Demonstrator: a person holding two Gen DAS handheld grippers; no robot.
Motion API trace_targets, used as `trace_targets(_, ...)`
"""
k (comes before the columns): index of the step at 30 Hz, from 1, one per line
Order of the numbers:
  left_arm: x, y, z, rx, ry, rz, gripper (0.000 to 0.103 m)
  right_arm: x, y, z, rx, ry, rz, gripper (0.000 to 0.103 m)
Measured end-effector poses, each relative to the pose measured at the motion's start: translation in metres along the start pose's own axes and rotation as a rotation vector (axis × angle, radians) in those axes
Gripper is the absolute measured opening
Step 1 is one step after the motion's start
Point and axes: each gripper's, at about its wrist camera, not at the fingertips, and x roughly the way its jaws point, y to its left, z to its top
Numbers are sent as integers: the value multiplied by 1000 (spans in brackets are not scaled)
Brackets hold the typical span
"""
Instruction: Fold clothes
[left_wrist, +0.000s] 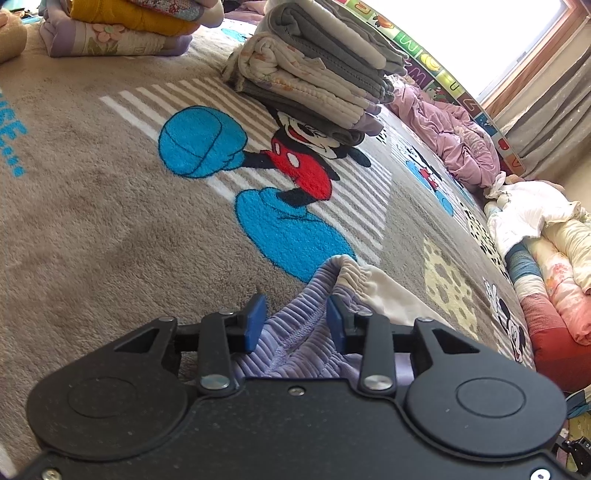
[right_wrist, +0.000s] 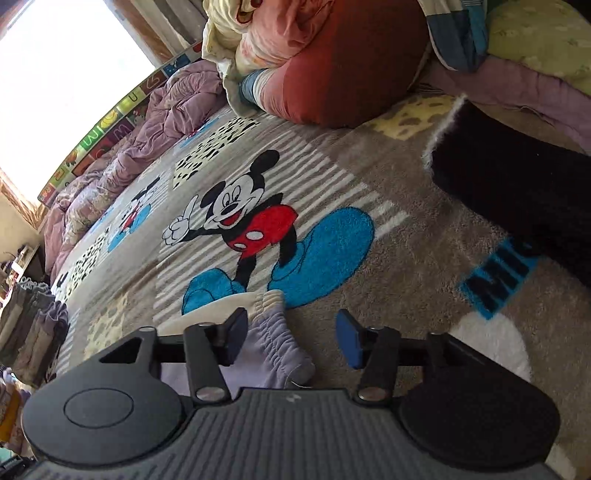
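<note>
A lavender ribbed garment with an elastic waistband and a cream lining lies on the Mickey Mouse blanket. My left gripper is open, its blue pads either side of the waistband without closing on it. The same garment shows in the right wrist view. My right gripper is open wide over the garment's gathered edge, left pad above the cloth, right pad over bare blanket.
A stack of folded clothes stands at the far middle and another at the far left. A crumpled purple quilt and rolled bedding lie along the right. A dark fuzzy cloth and red pillow sit ahead of the right gripper.
</note>
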Motion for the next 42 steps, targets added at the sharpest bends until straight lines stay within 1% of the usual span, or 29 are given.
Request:
trace_targets(4,-6,0,10,9,-39,-35,39,25,16,6,-115,36,-2,64)
trace_targets(5,-4,-2,13,28,-38,-45,39,33,21,7,-143,54,7,64)
trace_targets(7,6,-6,20,94,-11,-61,39,48,30,9,-206,95,25,64)
trace_targets(9,21,-9,27,142,34,-71,39,59,36,8,-284,124,18,61)
trace_targets(10,28,-11,31,161,57,-78,39,62,39,7,-319,128,13,58)
trace_targets(12,42,-17,35,210,92,-89,39,67,41,6,-363,131,22,48)
trace_targets(13,49,-21,35,237,110,-90,39,68,39,7,-358,131,32,40)
trace_targets(15,62,-30,35,299,140,-82,41,68,36,8,-334,125,54,37)
trace_targets(16,67,-35,35,337,147,-77,41,68,33,8,-324,117,69,32)
trace_targets(17,69,-40,34,379,149,-72,39,68,32,8,-321,107,82,30)
trace_targets(18,70,-45,32,424,146,-66,28,68,32,7,-330,98,90,28)
trace_targets(19,70,-48,32,450,140,-66,26,66,33,6,-343,87,96,27)
trace_targets(20,67,-46,35,438,125,-78,24,64,35,5,-350,72,102,26)
trace_targets(21,61,-43,42,405,96,-97,23,60,35,6,-344,51,109,26)
trace_targets(24,34,-35,70,299,-20,-168,23,42,39,25,-282,-61,169,25)
trace_targets(25,27,-33,80,266,-64,-200,23,37,45,31,-279,-99,191,25)
trace_targets(26,25,-33,88,245,-90,-216,23,33,54,37,-287,-137,213,25)
trace_targets(28,30,-35,99,235,-119,-206,23,29,72,49,-304,-204,246,25)
trace_targets(29,38,-35,103,233,-123,-191,23,33,83,53,-314,-221,246,25)
trace_targets(31,59,-29,108,196,-89,-161,23,48,102,58,-342,-227,232,25)
trace_targets(33,77,-19,108,158,-53,-142,23,71,115,63,-348,-198,208,25)
trace_targets(37,92,-12,104,163,-14,-92,24,111,134,62,-410,-146,134,25)
trace_targets(38,95,-12,102,168,-5,-80,26,120,137,62,-422,-127,110,25)
trace_targets(39,99,-14,100,184,4,-57,31,128,139,63,-431,-107,79,25)
trace_targets(40,102,-17,97,209,14,-30,39,140,140,62,-440,-78,33,25)
trace_targets(41,104,-19,95,233,22,-10,48,154,141,59,-448,-39,-30,27)
trace_targets(42,106,-21,92,256,29,11,50,167,141,57,-462,-13,-98,29)
